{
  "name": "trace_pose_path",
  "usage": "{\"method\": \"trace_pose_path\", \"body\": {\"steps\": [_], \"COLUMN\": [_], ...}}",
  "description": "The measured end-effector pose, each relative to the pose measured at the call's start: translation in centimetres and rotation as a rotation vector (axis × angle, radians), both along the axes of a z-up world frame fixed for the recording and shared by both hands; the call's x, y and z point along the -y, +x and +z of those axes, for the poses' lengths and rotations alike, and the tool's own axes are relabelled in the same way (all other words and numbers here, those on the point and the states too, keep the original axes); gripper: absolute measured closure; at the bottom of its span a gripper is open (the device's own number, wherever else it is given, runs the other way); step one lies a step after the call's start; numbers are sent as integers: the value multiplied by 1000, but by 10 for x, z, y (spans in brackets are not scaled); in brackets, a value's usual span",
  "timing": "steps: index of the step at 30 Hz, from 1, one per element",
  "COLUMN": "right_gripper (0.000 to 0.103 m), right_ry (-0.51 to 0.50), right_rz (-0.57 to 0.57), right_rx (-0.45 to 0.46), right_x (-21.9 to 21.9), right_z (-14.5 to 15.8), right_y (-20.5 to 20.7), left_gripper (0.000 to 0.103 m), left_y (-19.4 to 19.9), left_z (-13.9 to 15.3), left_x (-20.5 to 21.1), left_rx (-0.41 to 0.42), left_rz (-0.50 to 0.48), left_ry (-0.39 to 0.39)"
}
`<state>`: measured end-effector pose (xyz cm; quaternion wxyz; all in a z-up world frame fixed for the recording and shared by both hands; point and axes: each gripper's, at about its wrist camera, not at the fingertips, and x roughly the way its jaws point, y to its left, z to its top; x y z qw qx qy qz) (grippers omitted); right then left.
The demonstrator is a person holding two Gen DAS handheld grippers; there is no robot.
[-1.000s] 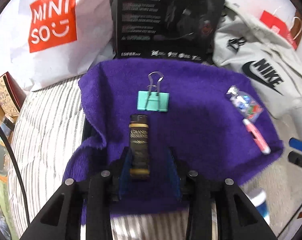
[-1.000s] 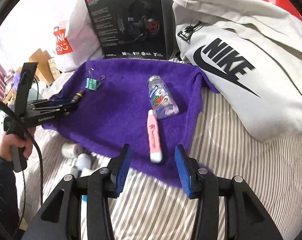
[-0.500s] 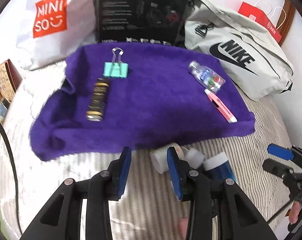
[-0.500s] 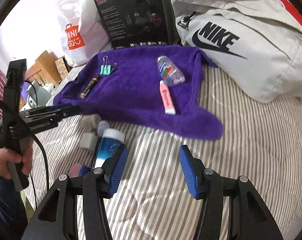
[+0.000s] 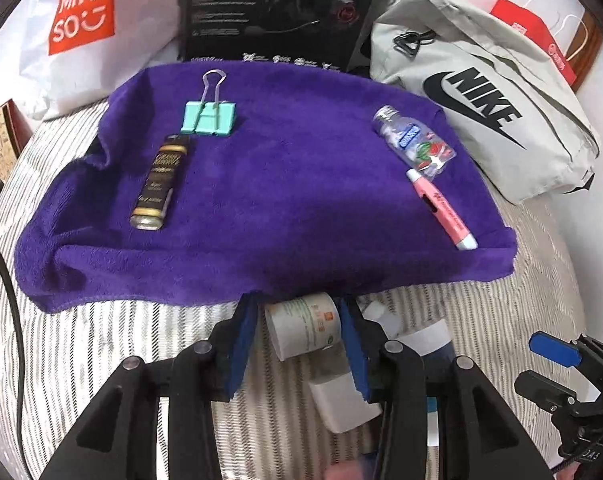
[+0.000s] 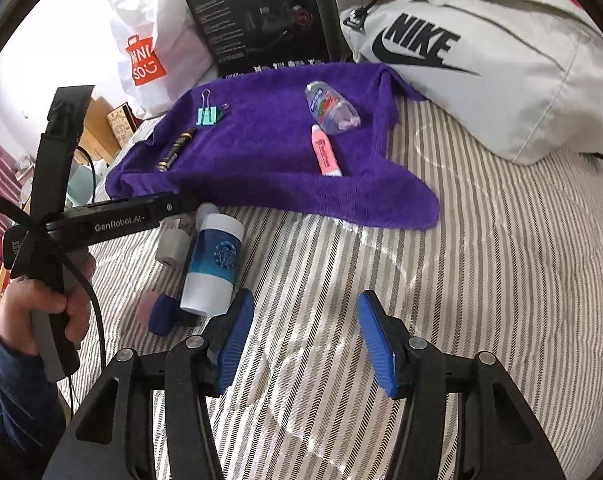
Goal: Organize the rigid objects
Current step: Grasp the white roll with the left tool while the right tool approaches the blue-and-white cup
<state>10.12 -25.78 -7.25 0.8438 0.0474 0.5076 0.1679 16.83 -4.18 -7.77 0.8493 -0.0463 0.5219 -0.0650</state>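
1. Four items are lying on the purple towel (image 5: 285,184): one teal binder clip (image 5: 208,118), one dark lighter (image 5: 159,182), one clear bottle (image 5: 415,142), one pink pen (image 5: 441,208).
2. Left gripper (image 5: 299,344), just off the towel's near edge, is opening its jaws around one white jar (image 5: 305,326), its pads not pressing it.
3. Right gripper (image 6: 305,344), near the towel, is standing open, holding nothing.

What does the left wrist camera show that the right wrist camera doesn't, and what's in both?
Only the left wrist view shows the small white jar between the opening jaws of the left hand-held gripper, not yet pressed. Only the right wrist view shows the hand holding that tool, and the empty right hand-held gripper. Both show the purple towel with the teal binder clip and pink tube.
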Motion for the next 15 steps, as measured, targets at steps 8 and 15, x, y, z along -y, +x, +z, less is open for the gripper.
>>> {"method": "trace_pose_path", "body": {"steps": [8, 15], "right_gripper": [49, 49], "right_ry": [13, 39], "right_rz": [7, 22], "right_rx": [-21, -19], "right_x": [-2, -12], "right_z": [-10, -12], "right_y": [1, 4], "left_gripper": [63, 70], "left_y": [-12, -9], "left_z": [0, -4], "left_x": [-21, -9], "left_rx": [4, 24], "left_rz": [-8, -20], "left_ry": [67, 99]}}
